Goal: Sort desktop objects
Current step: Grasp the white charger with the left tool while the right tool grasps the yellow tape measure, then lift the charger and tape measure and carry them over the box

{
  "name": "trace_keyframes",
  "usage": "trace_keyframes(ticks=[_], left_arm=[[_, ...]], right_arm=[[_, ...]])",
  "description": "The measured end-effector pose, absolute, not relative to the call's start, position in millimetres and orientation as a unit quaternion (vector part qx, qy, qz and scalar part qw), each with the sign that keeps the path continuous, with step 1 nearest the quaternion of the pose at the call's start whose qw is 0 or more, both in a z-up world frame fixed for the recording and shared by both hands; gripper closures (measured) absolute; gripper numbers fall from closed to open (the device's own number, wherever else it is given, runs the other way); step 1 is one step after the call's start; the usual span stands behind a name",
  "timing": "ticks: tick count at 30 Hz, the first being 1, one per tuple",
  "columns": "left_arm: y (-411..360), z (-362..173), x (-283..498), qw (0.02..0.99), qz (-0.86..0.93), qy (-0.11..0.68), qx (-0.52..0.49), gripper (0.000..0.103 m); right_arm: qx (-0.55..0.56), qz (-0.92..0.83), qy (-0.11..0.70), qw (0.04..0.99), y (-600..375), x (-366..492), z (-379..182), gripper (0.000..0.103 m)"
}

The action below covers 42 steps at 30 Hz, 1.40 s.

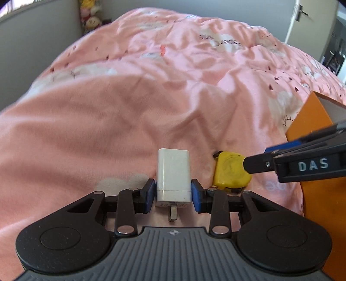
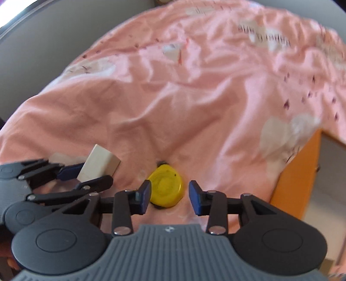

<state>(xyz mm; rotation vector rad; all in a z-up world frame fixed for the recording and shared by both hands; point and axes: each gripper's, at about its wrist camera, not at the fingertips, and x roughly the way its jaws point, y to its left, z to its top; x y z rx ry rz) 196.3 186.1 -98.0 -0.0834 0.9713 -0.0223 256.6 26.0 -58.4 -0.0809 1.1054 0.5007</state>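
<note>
- A white charger block [image 1: 173, 173] sits between the blue pads of the left gripper [image 1: 173, 195], near the bottom middle of the left wrist view; its metal plug prong points back toward the gripper body.
- Both pads press the charger's sides, so the left fingers are clenched on it, narrowed to the block's width.
- In the right wrist view the same charger [image 2: 100, 165] shows at the near left, tilted, with the left gripper [image 2: 86, 175] closed around it.
- Just right of the charger lies a yellow tape measure [image 1: 230, 171] on the pink bedsheet [image 1: 129, 103], close to the charger but not touching it.
- The right gripper [image 1: 255, 160] comes in from the right edge of the left wrist view; one of its dark fingertips [image 1: 255, 165] is at the tape measure's right side, seemingly touching it.
- In the right wrist view the tape measure [image 2: 166, 189] lies between the pads of the right gripper [image 2: 169, 197], closer to the left pad [image 2: 145, 196]; a gap shows beside the right pad.
- The right fingers are spread wider than the tape measure and grip nothing.
- An orange box [image 1: 311, 121] stands at the right, beyond the tape measure; in the right wrist view its orange wall [image 2: 296, 173] rises at the right edge of the bedsheet [image 2: 194, 97].
- Plush toys [image 1: 90, 15] sit at the far left corner against a grey wall.
</note>
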Motion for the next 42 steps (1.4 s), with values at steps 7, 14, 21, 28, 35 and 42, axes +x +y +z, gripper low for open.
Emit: trace_keyframes(ticks=[7,14,21,28,35,42], left_arm=[[196,-103,197,0.883,-0.020,0.464,-0.067,0.063],[198,-106,197,0.884,-0.024,0.461,-0.070,0.063],[196,-105,196,0.887,-0.022,0.458,-0.062,0.063],[195,-106,195,0.888,-0.024,0.455,-0.060,0.063],[195,-106,193,0.890,-0.025,0.451,-0.061,0.063],[188,-99,185,0.895,-0.027,0.443,-0.048,0.063]], right_arm=[[0.045,0.177,0.584,0.790,32,282,-97,0.052],[0.125,0.167,0.606,0.768,16,294,-117,0.048],[0.122,0.184,0.595,0.773,19,282,-102,0.071],[0.079,0.216,0.545,0.806,37,259,-80,0.077],[0.098,0.215,0.553,0.799,36,264,-86,0.080],[0.100,0.222,0.521,0.818,20,246,-58,0.081]])
